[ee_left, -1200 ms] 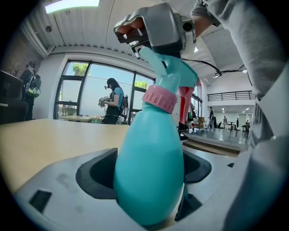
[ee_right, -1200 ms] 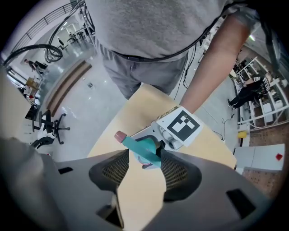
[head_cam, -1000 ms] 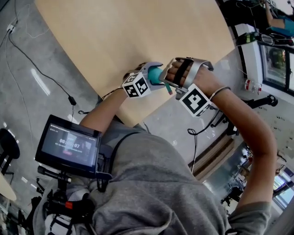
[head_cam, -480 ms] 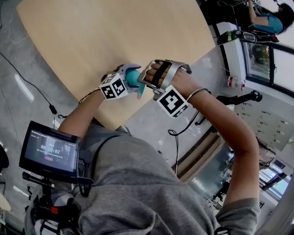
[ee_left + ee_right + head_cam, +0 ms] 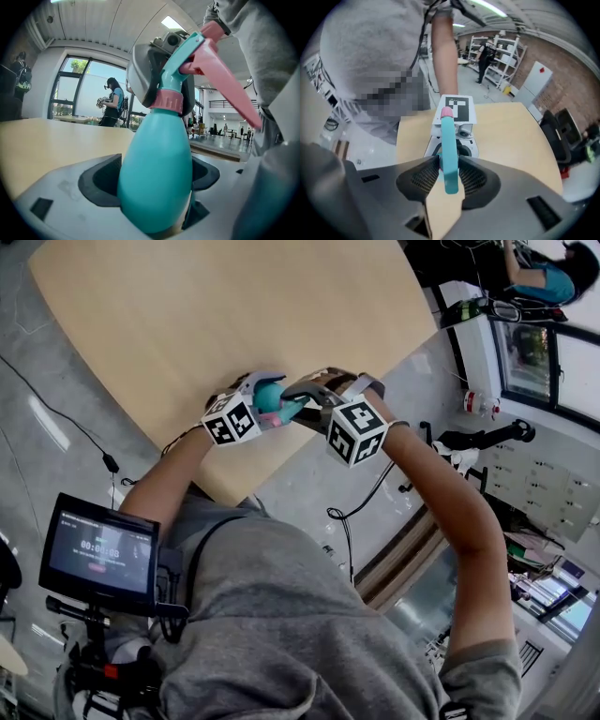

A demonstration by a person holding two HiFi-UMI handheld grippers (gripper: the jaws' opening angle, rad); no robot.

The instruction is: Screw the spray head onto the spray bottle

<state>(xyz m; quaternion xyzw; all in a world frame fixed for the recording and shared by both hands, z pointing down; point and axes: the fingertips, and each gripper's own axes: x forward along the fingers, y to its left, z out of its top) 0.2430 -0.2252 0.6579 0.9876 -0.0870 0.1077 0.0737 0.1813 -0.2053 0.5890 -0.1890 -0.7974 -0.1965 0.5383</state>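
In the left gripper view a teal spray bottle [image 5: 157,173] stands upright, gripped at its belly by my left gripper [image 5: 157,187], which is shut on it. Its pink collar [image 5: 168,100] sits under the teal spray head [image 5: 180,51], and the pink trigger [image 5: 225,79] slants down to the right. My right gripper [image 5: 449,176] comes down from above, its jaws have just been closing, and the pads now press on both sides of the spray head [image 5: 449,154]. From the head view both grippers meet over the table's near edge: left gripper [image 5: 262,399], bottle [image 5: 270,395], right gripper [image 5: 298,401].
The wooden table [image 5: 234,315] stretches away behind the grippers, its curved edge just below them. A monitor on a rig [image 5: 98,549] hangs at the lower left, a cable [image 5: 56,423] runs over the floor. A person [image 5: 112,101] stands by the windows; shelves [image 5: 501,56] line the far wall.
My right gripper has rolled about its own axis, so its marker cube now lies closer to the left gripper. Its jaws have closed on the spray head. The left gripper and bottle have kept still.
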